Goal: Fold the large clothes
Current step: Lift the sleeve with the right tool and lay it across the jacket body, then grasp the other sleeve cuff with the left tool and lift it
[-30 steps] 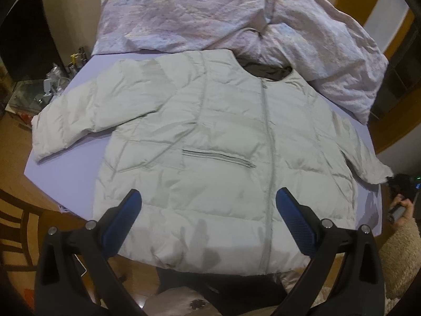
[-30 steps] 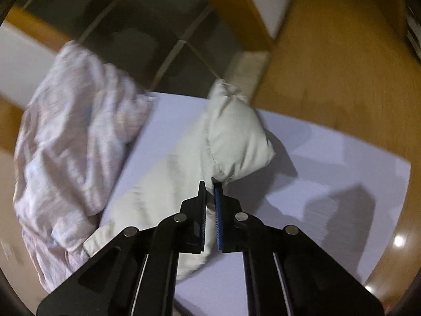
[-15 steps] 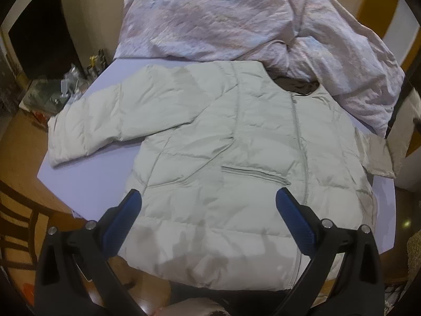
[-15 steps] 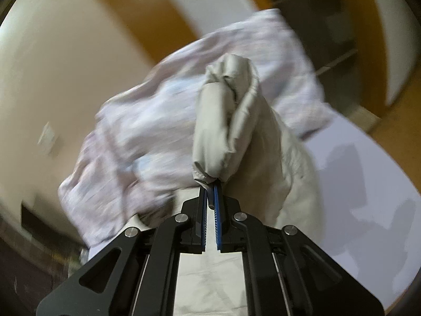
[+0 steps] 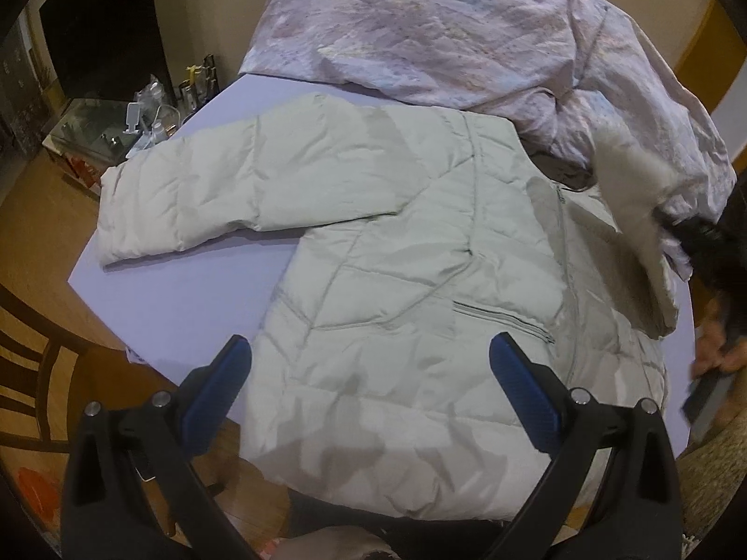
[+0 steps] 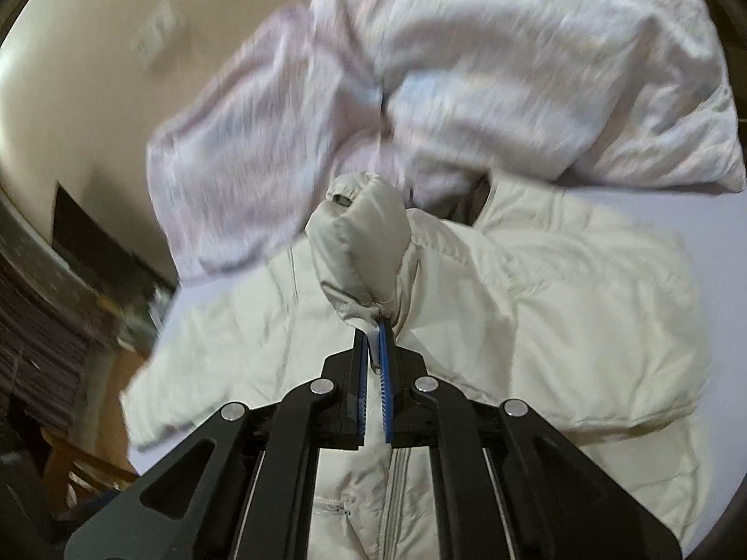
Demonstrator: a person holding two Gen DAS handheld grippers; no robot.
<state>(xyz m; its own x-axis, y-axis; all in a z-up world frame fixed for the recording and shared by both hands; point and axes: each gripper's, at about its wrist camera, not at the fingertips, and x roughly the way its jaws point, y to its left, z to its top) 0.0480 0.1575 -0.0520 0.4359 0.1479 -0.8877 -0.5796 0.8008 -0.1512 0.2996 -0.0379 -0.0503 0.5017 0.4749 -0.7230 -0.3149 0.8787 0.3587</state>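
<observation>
A pale puffy jacket [image 5: 397,242] lies zip-up on the lavender table [image 5: 186,298], its left sleeve [image 5: 196,196] spread out flat. My left gripper [image 5: 369,373] is open and empty, hovering above the jacket's hem. My right gripper [image 6: 373,326] is shut on the cuff of the right sleeve [image 6: 364,242] and holds it lifted over the jacket's chest [image 6: 560,303]. In the left wrist view the raised sleeve [image 5: 639,214] shows blurred at the right.
A crumpled pinkish quilt [image 5: 467,32] lies along the table's far side, also in the right wrist view [image 6: 467,70]. A wooden chair [image 5: 28,373] stands at the left. A low shelf with bottles [image 5: 149,116] is beyond the table's left edge.
My right gripper has lifted the right sleeve cuff off the table's right side and swung it inward over the jacket's body. My left gripper drifted left, staying open.
</observation>
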